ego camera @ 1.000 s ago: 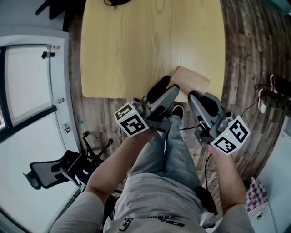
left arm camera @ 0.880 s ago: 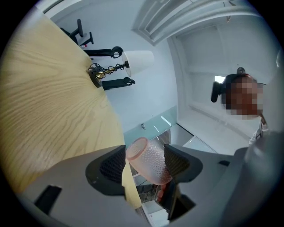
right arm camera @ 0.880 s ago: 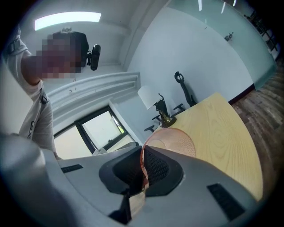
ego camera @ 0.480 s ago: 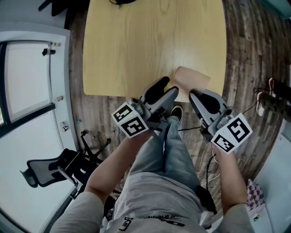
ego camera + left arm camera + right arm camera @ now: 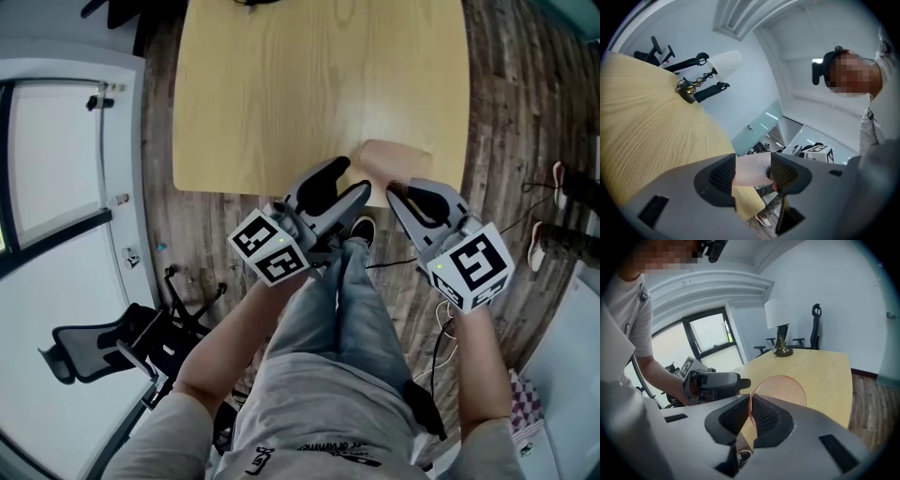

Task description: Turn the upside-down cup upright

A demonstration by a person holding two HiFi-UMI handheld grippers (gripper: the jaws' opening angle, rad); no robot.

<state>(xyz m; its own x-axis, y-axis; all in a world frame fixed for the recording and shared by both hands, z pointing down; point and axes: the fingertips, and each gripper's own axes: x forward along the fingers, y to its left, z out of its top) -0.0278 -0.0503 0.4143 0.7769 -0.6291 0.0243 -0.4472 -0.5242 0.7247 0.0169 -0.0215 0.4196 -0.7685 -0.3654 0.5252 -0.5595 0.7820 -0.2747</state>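
One translucent peach-pink cup [image 5: 401, 161], dimpled all over, is at the near edge of one pale wooden bench [image 5: 309, 84]. It is tipped on its side, open mouth toward the right tongs [image 5: 751, 397], which are clenched on its thin rim wall. The left tongs [image 5: 752, 161] are closing on the cup's body, both pads touching it. The left marker cube [image 5: 272, 246] and right marker cube [image 5: 473, 264] show black-and-white square patterns. One white-shaded lamp [image 5: 776, 312] stands at the bench's far end.
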